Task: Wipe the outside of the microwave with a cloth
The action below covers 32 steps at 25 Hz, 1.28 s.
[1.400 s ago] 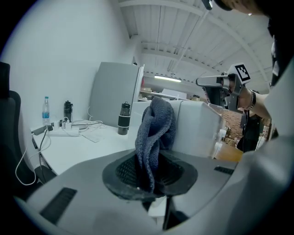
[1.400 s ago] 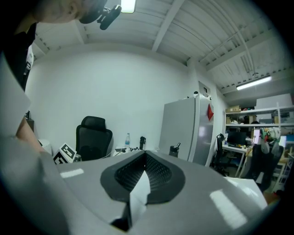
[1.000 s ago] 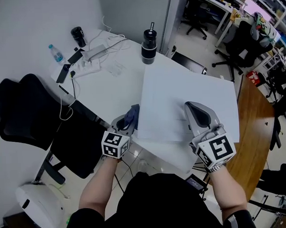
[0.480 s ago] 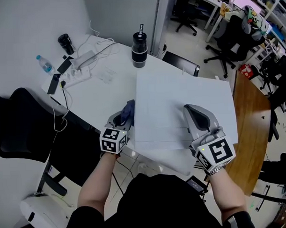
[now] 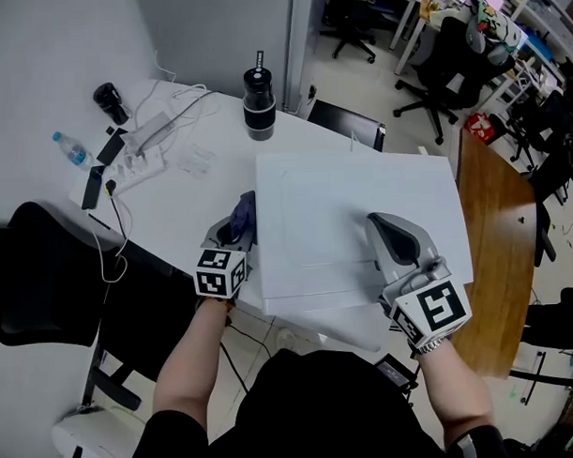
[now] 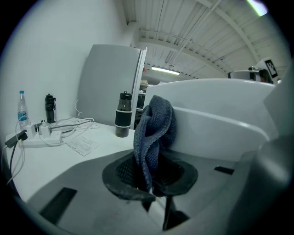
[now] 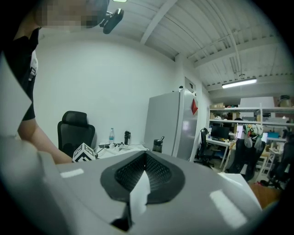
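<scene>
The white microwave (image 5: 361, 211) stands on a white table, seen from above. A dark blue cloth (image 5: 243, 214) is pinched in my left gripper (image 5: 232, 236), which is shut on it and holds it against the microwave's left side. In the left gripper view the cloth (image 6: 154, 133) stands up bunched between the pads, touching the white microwave wall (image 6: 220, 124). My right gripper (image 5: 380, 225) lies on top of the microwave near its front right, shut with nothing in it; its pads (image 7: 158, 172) meet at the tip.
A black bottle (image 5: 259, 104) stands behind the microwave. A power strip with cables (image 5: 138, 153), a water bottle (image 5: 71, 149) and papers lie on the table at the left. A black chair (image 5: 44, 279) is near left, a wooden table (image 5: 492, 216) at the right.
My left gripper has slid the cloth along the microwave's left side, away from the front corner toward the back. The right gripper has stayed on the top.
</scene>
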Tool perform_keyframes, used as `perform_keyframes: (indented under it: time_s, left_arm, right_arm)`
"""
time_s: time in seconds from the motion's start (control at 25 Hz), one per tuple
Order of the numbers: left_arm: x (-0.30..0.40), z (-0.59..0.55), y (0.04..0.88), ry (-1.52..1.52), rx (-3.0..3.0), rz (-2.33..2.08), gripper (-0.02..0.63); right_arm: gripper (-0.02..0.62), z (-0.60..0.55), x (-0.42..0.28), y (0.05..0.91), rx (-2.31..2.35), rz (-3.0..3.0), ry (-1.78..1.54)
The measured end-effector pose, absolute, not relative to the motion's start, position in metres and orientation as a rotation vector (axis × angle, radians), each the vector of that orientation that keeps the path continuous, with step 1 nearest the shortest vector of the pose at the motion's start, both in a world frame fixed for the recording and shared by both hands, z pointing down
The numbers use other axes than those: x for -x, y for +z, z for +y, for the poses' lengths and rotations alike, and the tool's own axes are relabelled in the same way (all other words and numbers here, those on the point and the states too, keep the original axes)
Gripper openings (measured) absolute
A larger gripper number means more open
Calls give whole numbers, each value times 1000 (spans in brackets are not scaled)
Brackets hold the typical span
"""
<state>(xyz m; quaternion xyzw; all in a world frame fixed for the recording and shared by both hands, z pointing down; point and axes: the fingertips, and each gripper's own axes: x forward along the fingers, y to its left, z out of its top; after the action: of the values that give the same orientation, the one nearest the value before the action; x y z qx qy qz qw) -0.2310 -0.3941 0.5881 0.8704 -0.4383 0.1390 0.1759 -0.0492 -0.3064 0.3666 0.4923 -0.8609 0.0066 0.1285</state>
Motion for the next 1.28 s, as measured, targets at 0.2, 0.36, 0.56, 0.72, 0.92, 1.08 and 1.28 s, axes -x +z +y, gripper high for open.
perform_keyframes:
  time_s: [0.2, 0.36, 0.56, 0.72, 0.92, 1.08, 1.28]
  left_arm:
    - [231, -408, 591, 400, -2448, -1246, 83]
    - [230, -417, 593, 409, -2437, -1256, 83]
    - [233, -424, 594, 405, -2410, -1271, 83]
    - [238, -428, 590, 397, -2398, -1295, 83]
    - [248, -428, 577, 371, -2391, -1339, 84]
    - [257, -422, 564, 353, -2394, -1367, 83]
    - [268, -410, 541, 319, -2404, -1412, 84]
  right_arm:
    - [2, -305, 40, 368, -1474, -2474, 27]
    - [1, -304, 33, 369, -1499, -2460, 29]
    - [1, -300, 29, 369, -1523, -2448, 34]
    - [2, -297, 25, 368, -1540, -2440, 33]
    - [1, -290, 23, 365, -1544, -2445, 25]
    - [2, -285, 27, 363, -1536, -2456, 22]
    - [1, -279, 28, 361, -1523, -2478, 32]
